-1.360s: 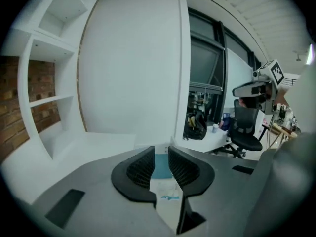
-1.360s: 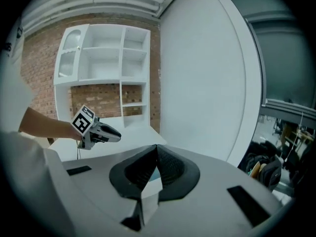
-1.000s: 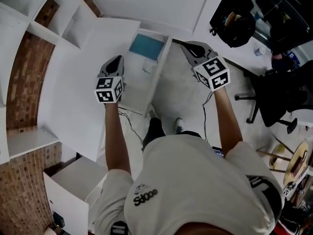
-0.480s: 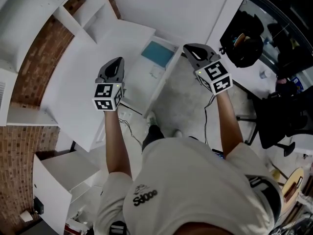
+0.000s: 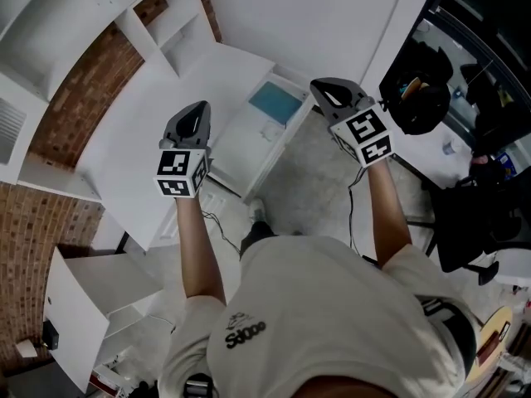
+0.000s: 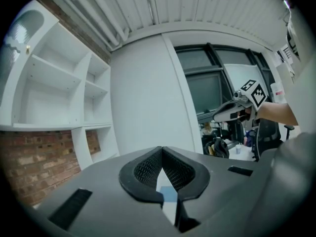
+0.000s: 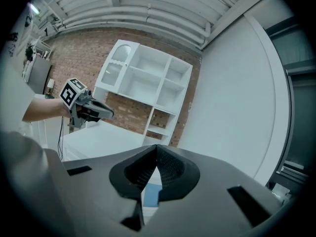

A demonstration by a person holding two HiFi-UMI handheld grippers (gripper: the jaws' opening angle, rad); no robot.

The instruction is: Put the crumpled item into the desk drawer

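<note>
The crumpled item [image 5: 270,131] is hard to make out: in the head view it shows only as a small pale lump that seems to lie inside the open drawer [image 5: 247,152], just in front of the blue sheet [image 5: 275,104] at the drawer's back. Neither gripper view shows it. Each of those views gives only a sliver of white and blue through the slot below the jaws. The person's shirt [image 5: 332,322] fills the bottom of the head view and hides the floor below the near edge of the desk [image 5: 141,139]. The white shelf unit [image 5: 99,15] is cut off by the top and left borders.

The left gripper [image 6: 161,148] is closed, its two ribbed pads meeting at the tips with nothing between them. The right gripper [image 7: 157,146] is closed too, pads together and empty. Both hang in the air above the scene, the left over the desktop, the right over the floor beside the drawer, well apart from each other.

Compared with a second ago, the desk and drawer sit further right and lower in the head view, and more of the shelf unit and of the brick wall [image 5: 66,131] shows at the left. The grippers keep nearly the same places in the picture, and both jaws remain closed.

Counted: two grippers, each with one marker cube; one open drawer; one blue sheet; one crumpled item; one black bag [image 5: 415,98] on the far table.
</note>
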